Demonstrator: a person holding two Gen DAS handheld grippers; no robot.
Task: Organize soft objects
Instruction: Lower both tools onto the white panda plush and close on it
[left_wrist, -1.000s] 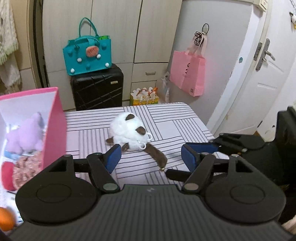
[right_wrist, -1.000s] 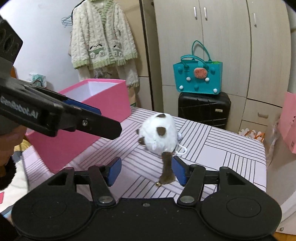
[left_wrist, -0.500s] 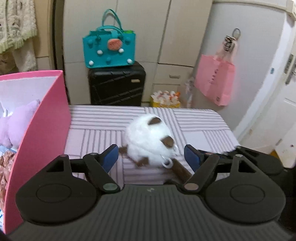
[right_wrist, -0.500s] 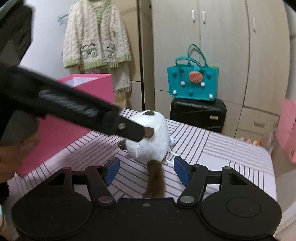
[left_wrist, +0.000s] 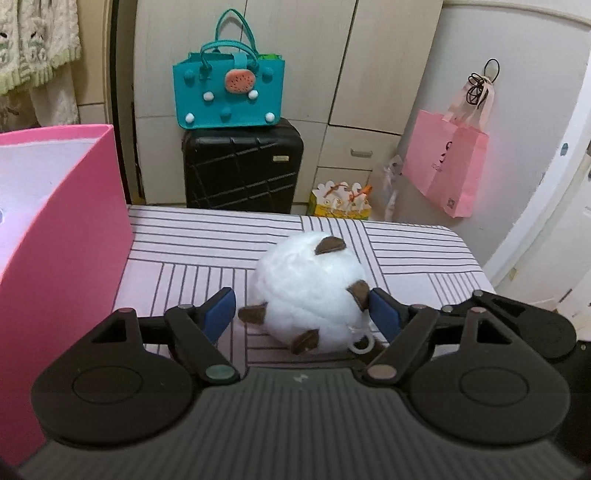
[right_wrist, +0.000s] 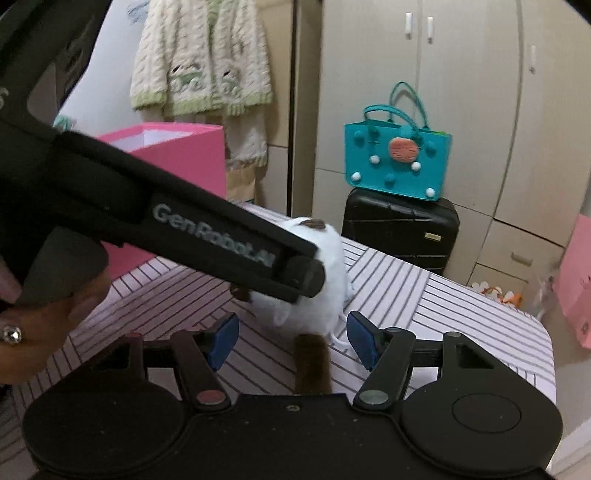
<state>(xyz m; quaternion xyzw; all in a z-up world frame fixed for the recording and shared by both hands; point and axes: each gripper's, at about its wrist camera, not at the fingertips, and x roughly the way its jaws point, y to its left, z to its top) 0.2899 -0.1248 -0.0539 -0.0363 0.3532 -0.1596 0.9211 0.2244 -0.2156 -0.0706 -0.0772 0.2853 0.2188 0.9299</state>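
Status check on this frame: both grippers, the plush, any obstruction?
Left gripper open, straddling white plush toy. Right gripper open, over its brown tail. Plush on striped table. Nothing blocking.

Plush toy (left_wrist: 310, 295): white fur, brown ears, paws and tail. Table cover (left_wrist: 207, 243): pale pink with dark stripes in blocks. Box (left_wrist: 70, 221): pink outside, white inside. Handbag (left_wrist: 229, 92): teal with white pompoms (one pink watermelon-like patch). Suitcase (left_wrist: 242, 173): black. Paper bag (left_wrist: 445, 166): pink. Finger pads (left_wrist: 219, 314): blue.
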